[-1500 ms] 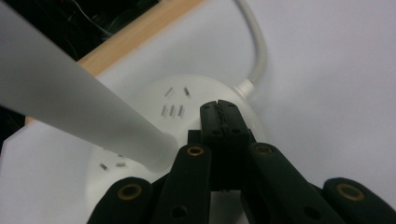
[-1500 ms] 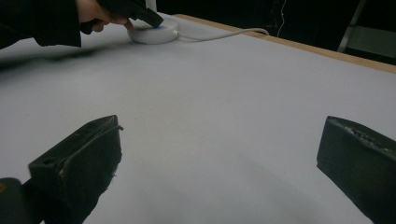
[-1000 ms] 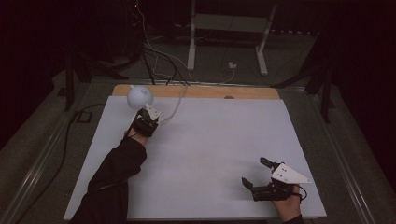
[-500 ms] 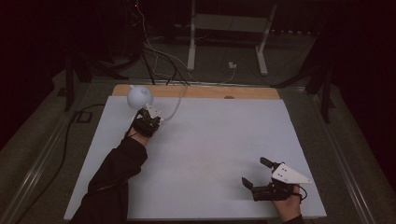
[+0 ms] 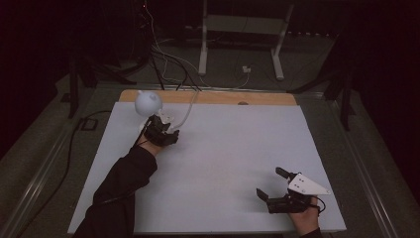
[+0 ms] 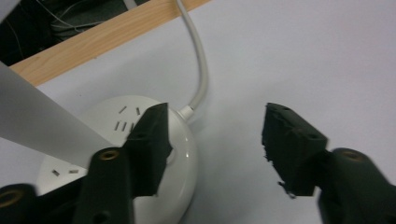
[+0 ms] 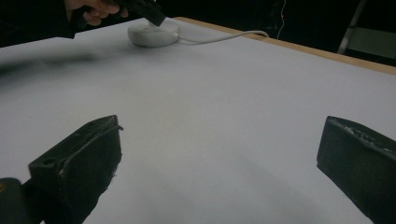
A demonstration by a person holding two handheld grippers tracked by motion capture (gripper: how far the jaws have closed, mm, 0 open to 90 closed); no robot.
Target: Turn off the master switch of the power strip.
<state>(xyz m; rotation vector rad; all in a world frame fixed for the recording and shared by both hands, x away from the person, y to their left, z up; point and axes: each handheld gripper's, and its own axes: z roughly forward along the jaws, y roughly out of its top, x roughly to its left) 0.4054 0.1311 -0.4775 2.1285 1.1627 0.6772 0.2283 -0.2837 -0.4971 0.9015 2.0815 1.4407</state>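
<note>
Up in the upper left of the high view, the left hand-held gripper, jaws spread, hangs over the round white plastic power socket puck on the white counter, and I'd centre before closing, clear of its white cable.

The scene is dimly lit from above: in the high view the white desk is rendered a dull grey-blue, while the surroundings are lost in near black with fine grain. No hard shadows or glare are cast on the sheet. In the left gripper view the near fingers are softened by close focus. In the right gripper view a blurred dark smear is seen at upper left.
</note>
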